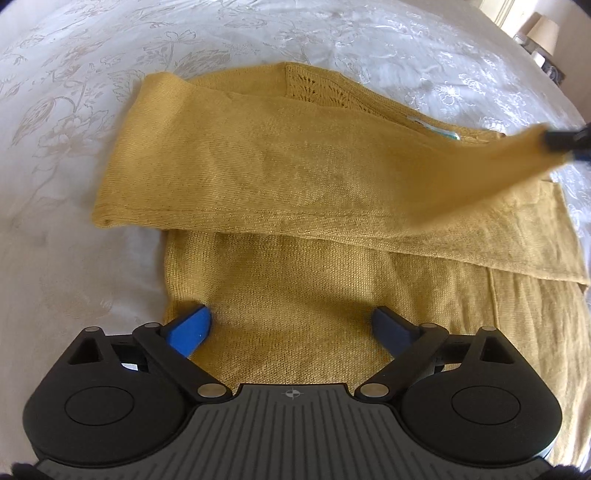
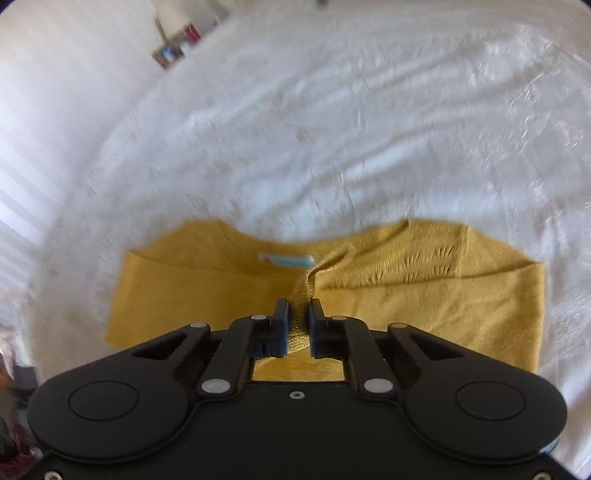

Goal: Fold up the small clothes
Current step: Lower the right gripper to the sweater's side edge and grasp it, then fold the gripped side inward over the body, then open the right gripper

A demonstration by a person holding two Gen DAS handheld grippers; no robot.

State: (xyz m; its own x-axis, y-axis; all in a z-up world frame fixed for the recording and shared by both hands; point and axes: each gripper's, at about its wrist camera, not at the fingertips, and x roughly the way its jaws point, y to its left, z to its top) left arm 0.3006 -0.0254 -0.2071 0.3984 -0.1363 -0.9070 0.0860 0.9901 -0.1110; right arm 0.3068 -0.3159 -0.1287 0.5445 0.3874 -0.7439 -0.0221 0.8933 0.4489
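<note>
A mustard-yellow knitted sweater lies flat on a white bedspread. One sleeve is folded across its body. My left gripper is open and empty, with its blue fingers low over the sweater's lower part. My right gripper is shut on the end of the other sleeve and holds it lifted above the sweater. In the left wrist view the right gripper shows at the right edge with the sleeve stretched up to it. A white and teal neck label shows.
The white embroidered bedspread surrounds the sweater on all sides. A lamp and small items stand on a bedside table beyond the bed's far corner.
</note>
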